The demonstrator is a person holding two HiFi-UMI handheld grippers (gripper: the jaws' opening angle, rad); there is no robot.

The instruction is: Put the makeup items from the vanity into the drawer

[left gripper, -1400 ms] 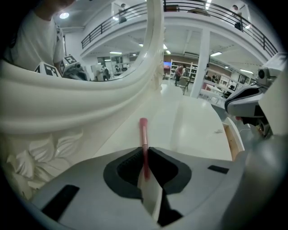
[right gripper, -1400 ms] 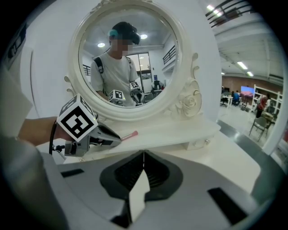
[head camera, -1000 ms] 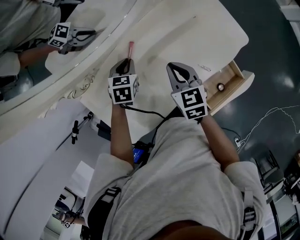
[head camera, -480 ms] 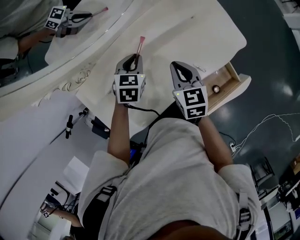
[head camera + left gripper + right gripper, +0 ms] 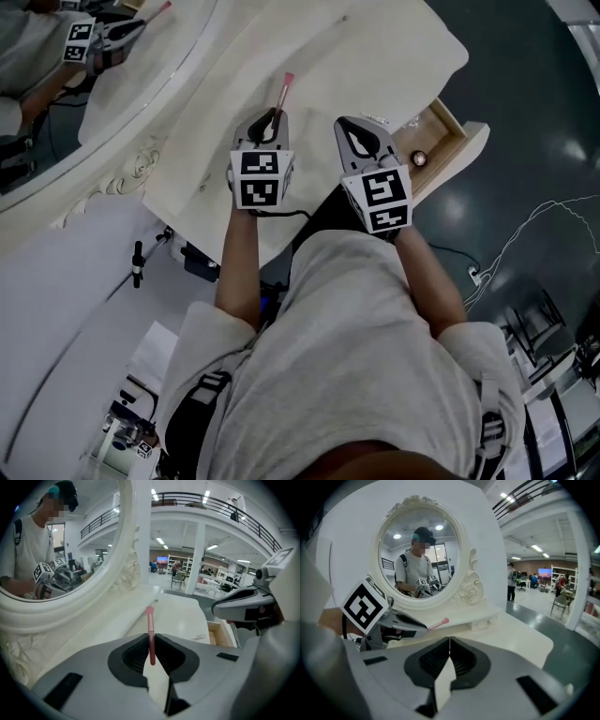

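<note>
A thin pink makeup stick [image 5: 282,92] is pinched between the pads of my left gripper [image 5: 269,116] and juts out ahead of it over the cream vanity top [image 5: 375,56]. In the left gripper view the stick [image 5: 150,632] stands upright between the pressed pads, with the gripper [image 5: 151,656] shut on it. My right gripper [image 5: 354,136] hovers beside it on the right, shut with nothing in it; its jaws [image 5: 449,654] meet in the right gripper view. The open wooden drawer [image 5: 441,141] lies at the vanity's right, with a small round item [image 5: 419,158] inside.
An ornate oval mirror [image 5: 419,555] stands at the back of the vanity and reflects the person and both grippers. A small white piece [image 5: 200,637] lies on the top near the drawer. Cables [image 5: 525,234] trail over the dark floor on the right.
Both grippers have shifted across the vanity toward the drawer side. The left gripper has lifted the pink stick clear of the top and carried it along; the right stayed shut.
</note>
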